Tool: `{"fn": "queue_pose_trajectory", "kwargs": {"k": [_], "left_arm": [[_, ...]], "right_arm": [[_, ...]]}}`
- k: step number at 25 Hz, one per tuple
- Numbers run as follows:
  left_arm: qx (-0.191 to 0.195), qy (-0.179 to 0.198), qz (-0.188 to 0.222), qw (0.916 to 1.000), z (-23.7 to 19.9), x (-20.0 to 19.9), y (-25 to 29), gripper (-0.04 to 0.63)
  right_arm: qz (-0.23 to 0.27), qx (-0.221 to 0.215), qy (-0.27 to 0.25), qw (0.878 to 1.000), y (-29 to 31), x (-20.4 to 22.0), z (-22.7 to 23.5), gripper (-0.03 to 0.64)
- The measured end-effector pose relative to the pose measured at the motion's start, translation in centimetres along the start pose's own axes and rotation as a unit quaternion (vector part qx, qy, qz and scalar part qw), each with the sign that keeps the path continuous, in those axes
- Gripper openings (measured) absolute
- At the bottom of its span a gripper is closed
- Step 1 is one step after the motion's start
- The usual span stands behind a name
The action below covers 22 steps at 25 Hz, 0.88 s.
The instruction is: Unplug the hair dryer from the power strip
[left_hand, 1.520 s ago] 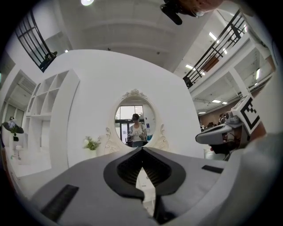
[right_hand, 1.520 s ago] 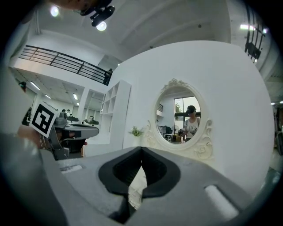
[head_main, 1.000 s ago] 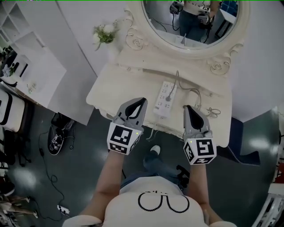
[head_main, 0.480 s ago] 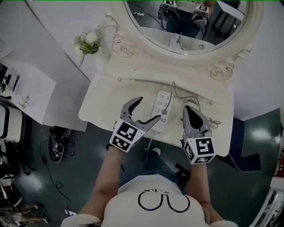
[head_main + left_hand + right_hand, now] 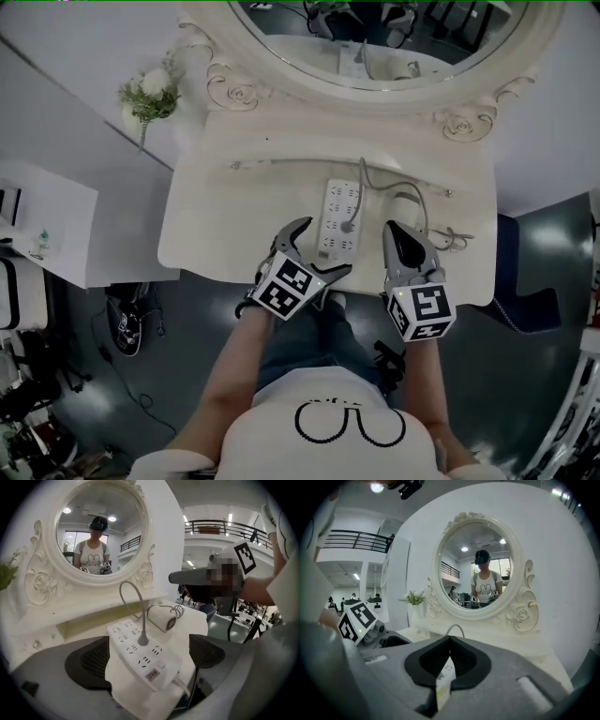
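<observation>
A white power strip (image 5: 337, 211) lies on the cream dressing table (image 5: 216, 216), with a grey plug (image 5: 348, 227) in one socket. Its grey cable (image 5: 364, 178) arcs back and to the right. In the left gripper view the plug (image 5: 142, 640) stands in the strip (image 5: 154, 665), and the white hair dryer (image 5: 161, 617) lies behind it. My left gripper (image 5: 314, 251) is at the strip's near end; its jaws are opening, one on each side of the strip, and the pads (image 5: 96, 660) do not touch it. My right gripper (image 5: 396, 234) is shut and empty, to the right of the strip.
A big oval mirror (image 5: 375, 37) in an ornate frame rises behind the table. White flowers (image 5: 145, 98) stand at the back left. A loose coil of cable (image 5: 450, 239) lies near the table's right edge. A white cabinet (image 5: 47, 225) stands on the left, over dark floor.
My left gripper was shut and has opened wide while dropping to the near end of the power strip. The right gripper stayed shut and moved slightly further over the table.
</observation>
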<state>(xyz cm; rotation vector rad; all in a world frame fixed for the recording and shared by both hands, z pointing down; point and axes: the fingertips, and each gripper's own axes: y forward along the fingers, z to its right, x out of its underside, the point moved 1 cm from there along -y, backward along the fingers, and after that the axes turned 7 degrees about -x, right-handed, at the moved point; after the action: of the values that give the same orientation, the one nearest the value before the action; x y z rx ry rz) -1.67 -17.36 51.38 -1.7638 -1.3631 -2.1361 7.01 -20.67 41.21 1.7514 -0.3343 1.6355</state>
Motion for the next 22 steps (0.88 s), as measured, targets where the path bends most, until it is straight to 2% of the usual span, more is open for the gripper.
{"fn": "queue_pose_trajectory", "kwargs": {"k": [4, 9, 17, 18, 19, 20, 22], "left_arm": [[0.039, 0.033, -0.029, 0.9983, 1.0, 2.3, 1.9, 0.522], [0.07, 0.068, -0.055, 0.9937, 1.9, 4.7, 3.6, 0.522], [0.069, 0.111, -0.044, 0.9904, 1.3, 6.3, 4.7, 0.52], [0.069, 0.112, -0.04, 0.9905, 1.3, 6.3, 4.7, 0.52], [0.069, 0.111, -0.037, 0.9908, 1.3, 6.4, 4.7, 0.517], [0.069, 0.11, -0.034, 0.991, 1.3, 6.4, 4.7, 0.515], [0.07, 0.109, -0.031, 0.991, 1.3, 6.4, 4.7, 0.509]], "right_arm": [[-0.022, 0.023, 0.018, 0.999, 1.0, 1.4, -0.3, 0.002], [-0.054, 0.042, 0.037, 0.997, 2.1, 3.4, -0.8, 0.002], [-0.078, 0.039, 0.094, 0.992, 3.9, 5.8, -1.2, 0.006], [-0.084, 0.029, 0.099, 0.991, 4.2, 6.0, -1.5, 0.018], [-0.09, 0.015, 0.102, 0.991, 4.5, 6.3, -1.8, 0.105], [-0.096, 0.0, 0.104, 0.99, 4.8, 6.6, -2.1, 0.152], [-0.107, -0.021, 0.101, 0.989, 5.7, 7.1, -2.7, 0.167]]}}
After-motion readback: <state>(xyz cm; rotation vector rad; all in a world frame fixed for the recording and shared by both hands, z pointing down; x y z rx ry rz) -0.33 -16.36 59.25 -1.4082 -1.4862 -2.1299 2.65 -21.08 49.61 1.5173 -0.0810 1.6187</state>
